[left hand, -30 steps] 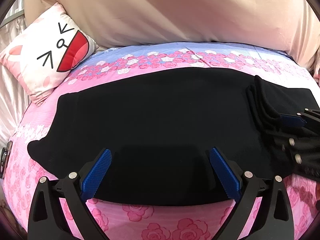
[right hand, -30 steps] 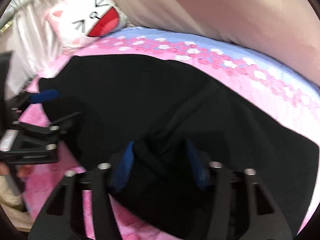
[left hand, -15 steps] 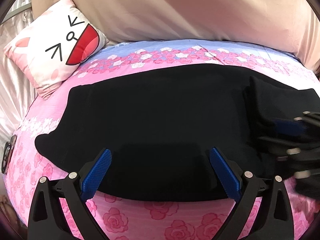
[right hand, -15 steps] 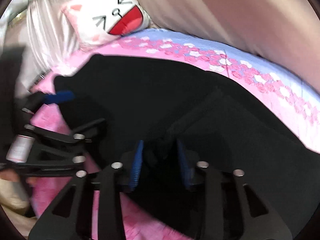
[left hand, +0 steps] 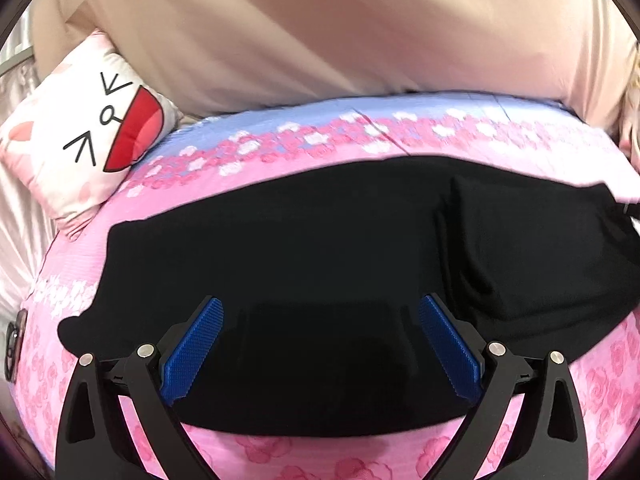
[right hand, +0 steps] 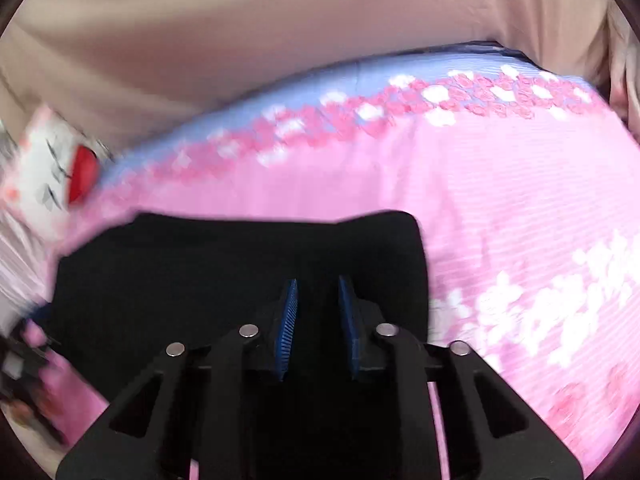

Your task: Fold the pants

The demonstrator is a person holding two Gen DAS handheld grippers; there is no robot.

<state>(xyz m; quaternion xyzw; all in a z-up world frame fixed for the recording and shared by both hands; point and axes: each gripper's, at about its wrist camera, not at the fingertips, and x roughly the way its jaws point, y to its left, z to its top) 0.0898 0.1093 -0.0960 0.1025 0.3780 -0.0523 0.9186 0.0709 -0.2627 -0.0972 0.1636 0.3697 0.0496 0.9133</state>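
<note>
Black pants (left hand: 320,240) lie spread across the pink flowered bed, with a doubled-over layer (left hand: 520,248) at their right end. My left gripper (left hand: 320,300) hovers open over the near hem, blue pads wide apart and gripping nothing. In the right wrist view, which is blurred, the right gripper (right hand: 318,280) sits at the pants' (right hand: 200,272) right end. Its jaws are narrow and closing, with black fabric filling the gap between the pads.
A white cat-face pillow (left hand: 80,140) leans at the back left of the bed. Beige fabric (left hand: 320,32) rises behind the bed. Bare pink sheet (right hand: 520,220) stretches to the right of the pants. A small dark object (left hand: 14,340) lies at the bed's left edge.
The right gripper swung from the middle of the pants to their right end and narrowed its jaws. It has almost left the left wrist view. The left gripper stays open over the near hem.
</note>
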